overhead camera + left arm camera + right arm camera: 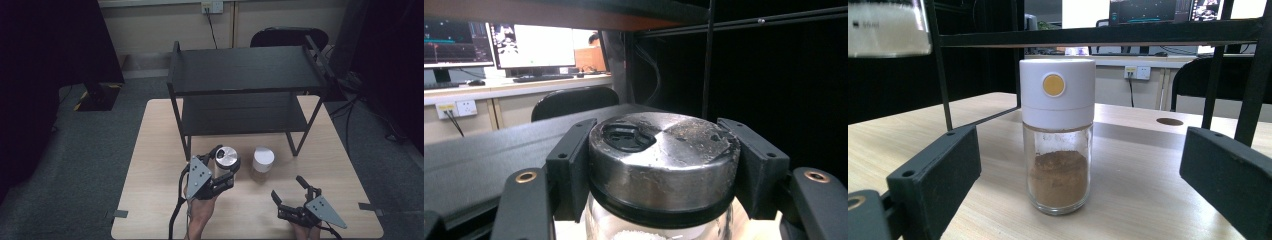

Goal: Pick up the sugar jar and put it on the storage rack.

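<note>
Left gripper [226, 169]: pinching the steel-lidded jar [664, 160] (white grains inside), before the black shelf [245, 70].
Right gripper [291, 192]: spread, facing the white-capped jar [1057, 135], nearer than the shelf.

Ahead of you the black two-tier shelf [245, 75] blocks the far half of the desk [150, 165]; its thin legs stand just behind both jars. The white-capped jar [262, 164] stands alone on bare wood, with open room on either side between the spread jaws of your right hand-held gripper [291, 192]. Your left hand-held gripper [223, 167], clamped round the metal-lidded jar [226, 159], crowds the shelf's front left leg. The desk's near edge lies free.
</note>
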